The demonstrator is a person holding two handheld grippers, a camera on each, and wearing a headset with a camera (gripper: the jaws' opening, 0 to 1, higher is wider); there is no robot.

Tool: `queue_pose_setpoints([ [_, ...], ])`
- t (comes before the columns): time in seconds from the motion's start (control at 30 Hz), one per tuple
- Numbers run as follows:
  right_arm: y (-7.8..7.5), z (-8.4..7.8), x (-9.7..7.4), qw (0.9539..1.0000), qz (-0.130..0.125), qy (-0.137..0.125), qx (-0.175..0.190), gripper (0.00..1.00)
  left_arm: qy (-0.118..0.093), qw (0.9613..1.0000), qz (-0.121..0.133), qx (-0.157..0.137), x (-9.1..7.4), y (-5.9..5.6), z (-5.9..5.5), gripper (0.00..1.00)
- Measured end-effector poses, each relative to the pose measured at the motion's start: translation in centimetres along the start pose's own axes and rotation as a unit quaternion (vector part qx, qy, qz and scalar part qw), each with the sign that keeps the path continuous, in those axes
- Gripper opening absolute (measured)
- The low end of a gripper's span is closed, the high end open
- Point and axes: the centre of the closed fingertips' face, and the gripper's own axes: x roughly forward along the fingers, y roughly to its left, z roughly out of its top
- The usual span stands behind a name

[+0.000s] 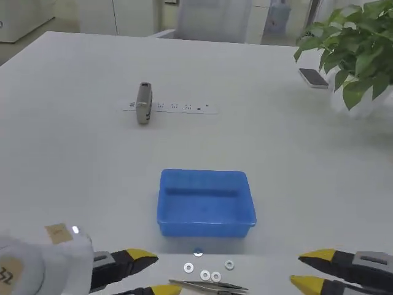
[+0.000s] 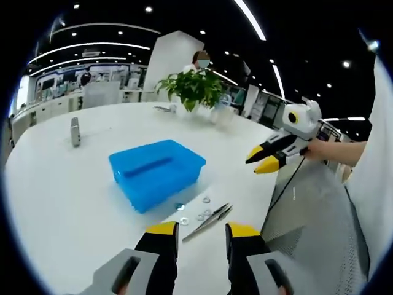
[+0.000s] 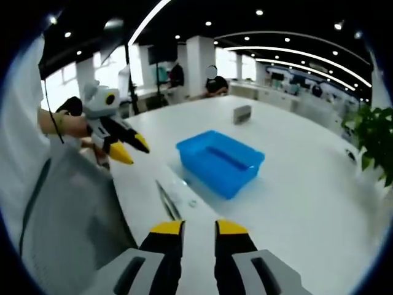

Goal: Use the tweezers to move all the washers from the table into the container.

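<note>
The blue container (image 1: 206,206) is sitting open-topped in the middle of the white table (image 1: 73,160). Just in front of its near wall the washers (image 1: 205,275) are lying loose on the tabletop. Four silvery rings are lying in a small cluster, with a bluish washer (image 1: 198,252) resting closer to the container. The tweezers (image 1: 209,286) are lying flat on the table just on the near side of the cluster, apart from both grippers.

The left gripper (image 1: 163,273) is hovering low at the near left, its yellow-tipped jaws spread with nothing between them. The right gripper (image 1: 296,270) is hovering at the near right, its jaws likewise parted and empty. Both are pointing inward, with the tweezers and washers lying between them.

Farther back a power strip (image 1: 178,108) is lying on the table with a grey block (image 1: 143,102) standing at its left end — the marks along the strip are too small to read. A tan sticker (image 1: 56,233) is showing on the left gripper's white housing, its print illegible. A leafy plant (image 1: 356,49) is standing at the far right, with a phone (image 1: 313,77) lying beside it.
</note>
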Motion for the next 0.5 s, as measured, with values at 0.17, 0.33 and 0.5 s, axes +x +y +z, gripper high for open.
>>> queue_pose_setpoints([
  [0.17,1.1,-0.6,2.4,0.9991,0.037,0.015,-0.017,0.14,0.048,0.9974,-0.018,0.05,1.5,0.4,-1.2,0.21],
  [0.33,1.9,-1.0,4.0,0.997,0.056,0.036,-0.039,0.12,0.125,0.9824,-0.029,0.135,2.7,1.1,-3.1,0.16],
  [0.5,2.4,-1.7,5.2,0.9933,0.067,0.062,-0.07,0.1,0.148,0.9763,-0.035,0.154,3.4,1.8,-3.4,0.13],
])
